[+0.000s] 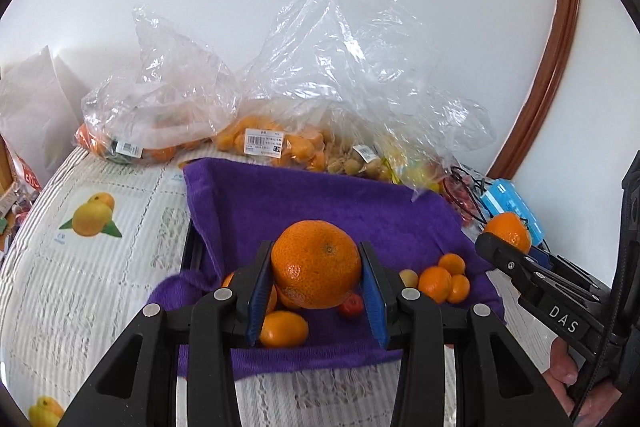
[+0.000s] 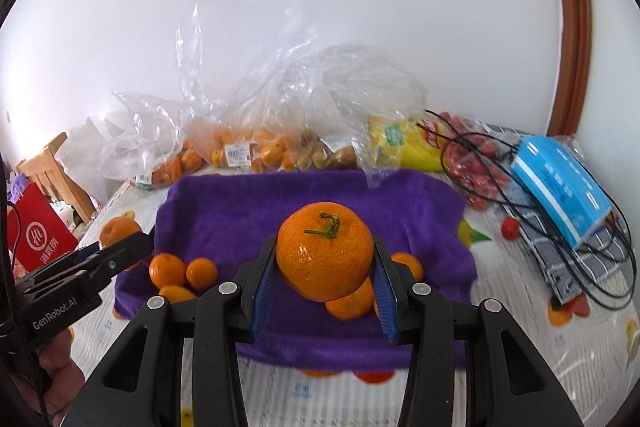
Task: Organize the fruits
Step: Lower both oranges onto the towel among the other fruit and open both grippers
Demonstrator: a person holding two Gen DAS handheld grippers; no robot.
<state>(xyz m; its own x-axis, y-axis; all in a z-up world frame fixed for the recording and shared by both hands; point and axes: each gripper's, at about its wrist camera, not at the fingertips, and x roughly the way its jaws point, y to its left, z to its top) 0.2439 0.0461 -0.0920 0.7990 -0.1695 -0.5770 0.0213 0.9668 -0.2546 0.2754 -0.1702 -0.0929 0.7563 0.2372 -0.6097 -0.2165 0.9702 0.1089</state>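
Left gripper (image 1: 316, 279) clamped on a large orange (image 1: 316, 263), blue pads pressed to its flanks, held above the purple towel (image 1: 280, 195); right gripper (image 2: 325, 267) likewise clamped on a second orange with a green stem (image 2: 326, 251), also above the towel. Likely risks: round, dimpled peel squeezed only at the sides, so could roll or pop forward out of the pads if tilted or loosened early; dropped from height, could bounce off the towel's soft raised edge or strike the small fruit already lying there. On the towel under the left gripper, a small oval orange fruit (image 1: 284, 334) and a tiny red fruit (image 1: 352, 305); toward the towel's right side, a cluster of small oranges (image 1: 444, 279), leaving little bare cloth for a landing. Behind the towel, crinkled clear bags of fruit (image 1: 256, 131) leaning over its far edge, apt to snag a reaching finger. Right of the towel, a blue box (image 2: 560, 183) tangled in black cables (image 2: 480, 163), plus a stray red fruit (image 2: 511, 227).
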